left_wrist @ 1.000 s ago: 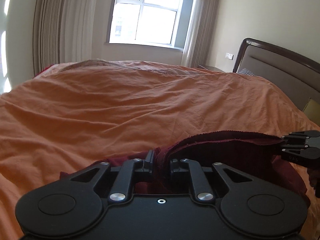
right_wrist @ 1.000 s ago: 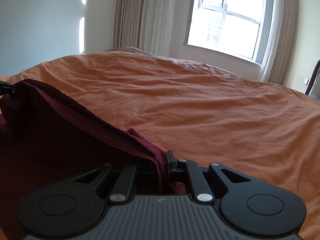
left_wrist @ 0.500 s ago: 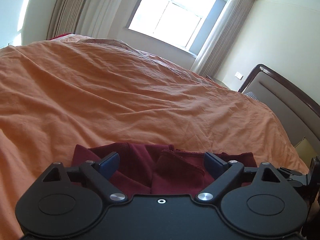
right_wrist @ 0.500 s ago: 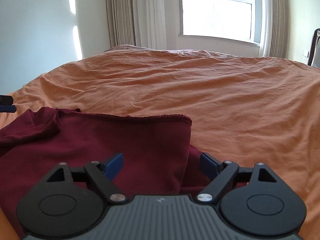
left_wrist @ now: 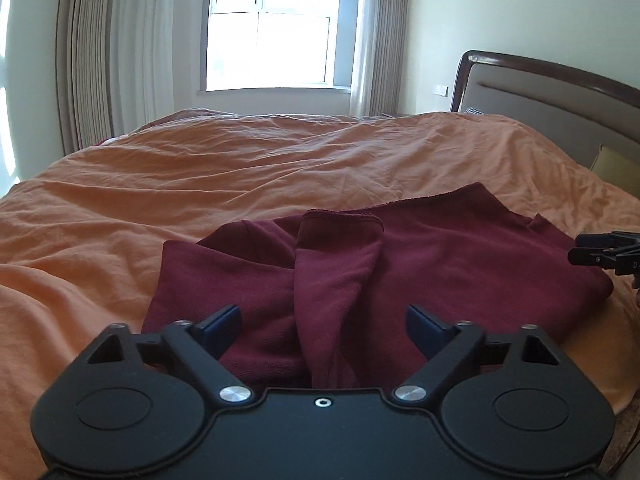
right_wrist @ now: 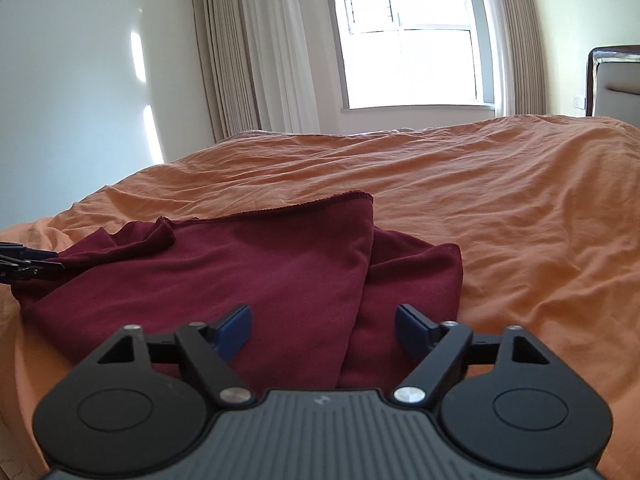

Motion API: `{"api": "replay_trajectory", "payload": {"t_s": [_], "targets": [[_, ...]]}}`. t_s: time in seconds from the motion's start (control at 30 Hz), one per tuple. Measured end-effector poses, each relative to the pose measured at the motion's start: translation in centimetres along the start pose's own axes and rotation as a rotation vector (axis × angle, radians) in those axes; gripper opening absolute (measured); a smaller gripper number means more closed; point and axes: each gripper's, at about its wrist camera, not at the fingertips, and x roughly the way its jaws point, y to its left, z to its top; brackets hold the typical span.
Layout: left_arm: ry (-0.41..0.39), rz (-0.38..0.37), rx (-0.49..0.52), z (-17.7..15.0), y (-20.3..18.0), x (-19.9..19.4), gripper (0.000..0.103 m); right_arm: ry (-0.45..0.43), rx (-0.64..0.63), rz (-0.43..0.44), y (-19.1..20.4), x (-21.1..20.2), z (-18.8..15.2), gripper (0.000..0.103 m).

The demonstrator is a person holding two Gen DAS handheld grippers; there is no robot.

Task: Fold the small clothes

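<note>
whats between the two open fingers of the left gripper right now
Only the maroon garment: in the left wrist view a folded flap of it runs up between the left gripper's spread fingers, lying on the orange bedspread.

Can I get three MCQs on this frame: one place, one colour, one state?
1. Where does the garment lie?
A. on the bed cover
B. on the floor
C. over the headboard

2. What colour is the garment?
A. navy
B. dark red
C. white

3. How do the left claw and right claw stand?
A. both shut on the cloth
B. left shut, right open
C. both open, gripping nothing

Key:
1 A, the cloth rests flat on the orange cover in both views.
2 B, it shows maroon against the orange.
3 C, in each wrist view the blue pads sit wide apart with the cloth lying loose between them.
</note>
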Motion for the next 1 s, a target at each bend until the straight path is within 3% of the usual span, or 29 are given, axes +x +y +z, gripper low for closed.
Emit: {"api": "replay_trajectory", "payload": {"t_s": [0.03, 0.07, 0.1, 0.13, 0.2, 0.37, 0.5, 0.7, 0.87, 1.0], "targets": [[0.012, 0.023, -0.001, 0.1, -0.1, 0.2, 0.058, 0.002, 0.011, 0.002, 0.0, 0.1, -0.1, 0.067], [0.014, 0.033, -0.012, 0.2, -0.1, 0.3, 0.047, 0.005, 0.025, 0.003, 0.0, 0.2, -0.1, 0.059], [0.013, 0.037, -0.034, 0.3, 0.2, 0.3, 0.026, 0.007, 0.038, 0.000, 0.0, 0.2, -0.3, 0.047], [0.009, 0.047, -0.066, 0.4, 0.4, 0.3, 0.015, 0.007, 0.048, -0.002, 0.1, 0.2, -0.5, 0.041], [-0.014, 0.079, -0.130, 0.6, 1.2, -0.2, 0.009, 0.009, 0.059, -0.012, 0.1, 0.3, -0.5, 0.022], [-0.036, 0.141, -0.306, 0.3, 3.9, -1.0, 0.006, 0.007, 0.076, -0.024, -0.1, 0.2, -1.2, 0.012], [0.007, 0.126, -0.480, -1.0, 6.6, -0.1, 0.006, 0.006, 0.070, -0.030, 0.0, -0.1, -1.8, 0.010], [-0.016, 0.107, -0.525, -1.9, 7.2, 0.0, 0.007, 0.006, 0.058, -0.037, 0.1, -0.4, -2.4, 0.009], [-0.032, 0.057, -0.540, -2.3, 7.2, -1.2, 0.023, -0.007, 0.088, -0.026, -0.1, -1.1, -2.8, 0.012], [-0.049, 0.020, -0.532, -3.0, 6.9, -3.2, 0.044, -0.022, 0.113, -0.006, -0.2, -2.0, -3.2, 0.027]]}}
